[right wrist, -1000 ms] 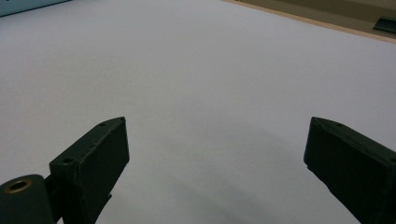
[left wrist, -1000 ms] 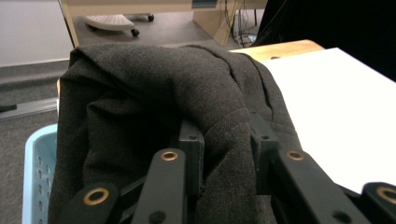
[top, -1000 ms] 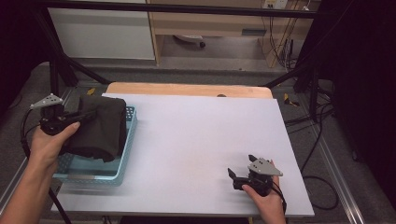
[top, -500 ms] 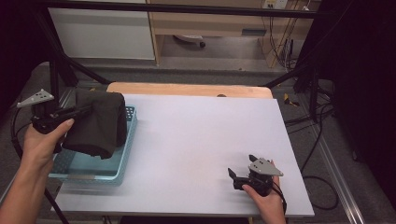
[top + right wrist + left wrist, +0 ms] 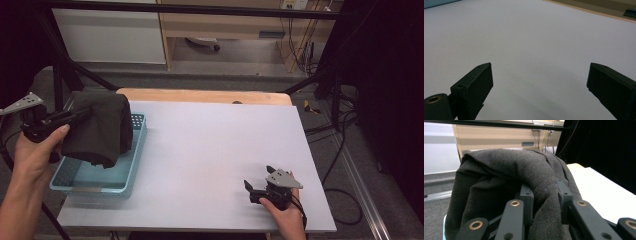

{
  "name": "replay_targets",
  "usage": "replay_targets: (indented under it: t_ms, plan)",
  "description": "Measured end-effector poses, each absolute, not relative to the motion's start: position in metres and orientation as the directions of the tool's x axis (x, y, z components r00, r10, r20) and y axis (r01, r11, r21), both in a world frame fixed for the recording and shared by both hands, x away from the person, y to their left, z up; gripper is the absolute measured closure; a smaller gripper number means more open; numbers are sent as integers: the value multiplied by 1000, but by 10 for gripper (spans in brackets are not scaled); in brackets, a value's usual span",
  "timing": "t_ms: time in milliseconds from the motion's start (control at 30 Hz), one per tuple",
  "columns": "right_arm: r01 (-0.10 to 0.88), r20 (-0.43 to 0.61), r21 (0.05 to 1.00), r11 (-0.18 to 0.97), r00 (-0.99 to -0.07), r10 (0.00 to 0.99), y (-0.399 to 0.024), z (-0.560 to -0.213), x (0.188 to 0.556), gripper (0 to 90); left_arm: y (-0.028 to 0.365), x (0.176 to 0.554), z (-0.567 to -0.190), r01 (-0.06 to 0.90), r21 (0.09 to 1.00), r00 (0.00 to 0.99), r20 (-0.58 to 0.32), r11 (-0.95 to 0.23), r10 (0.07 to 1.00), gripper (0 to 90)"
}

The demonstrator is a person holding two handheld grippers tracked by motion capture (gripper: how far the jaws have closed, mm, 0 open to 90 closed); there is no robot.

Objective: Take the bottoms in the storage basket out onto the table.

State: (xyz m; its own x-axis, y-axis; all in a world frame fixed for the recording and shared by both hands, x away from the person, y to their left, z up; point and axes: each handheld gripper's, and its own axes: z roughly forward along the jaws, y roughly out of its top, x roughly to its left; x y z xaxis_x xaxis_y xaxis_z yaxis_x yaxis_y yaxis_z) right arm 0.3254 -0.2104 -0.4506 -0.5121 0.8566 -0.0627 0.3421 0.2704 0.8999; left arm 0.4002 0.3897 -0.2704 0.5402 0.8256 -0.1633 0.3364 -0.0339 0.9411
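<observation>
A dark grey folded cloth hangs over the far end of a light blue perforated basket at the table's left edge. My left gripper comes in from the left and is shut on a thick fold of the cloth. In the left gripper view the cloth bulges up between and over both pads. Near the front right of the white table my right gripper rests low in a hand. Its jaws stand wide apart in the right gripper view, with nothing between them.
A wooden board runs along the table's far edge. Black frame bars stand at the back left, close to my left hand. Cables lie on the floor to the right. A white cabinet stands behind.
My left hand has risen and drawn back to the left, lifting the cloth higher above the basket. The right gripper has stayed where it was.
</observation>
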Motion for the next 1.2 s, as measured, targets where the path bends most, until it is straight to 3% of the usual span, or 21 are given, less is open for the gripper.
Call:
replay_targets:
  t_ms: [933,1200]
  plan:
    - [343,-60,901,266,-510,858,-211,-450,325,72,352,390,-223,205,978,628,-157,33,762,722]
    - [343,-61,900,270,-513,856,-211,-450,325,72,329,390,-224,212,977,658,-155,17,737,722]
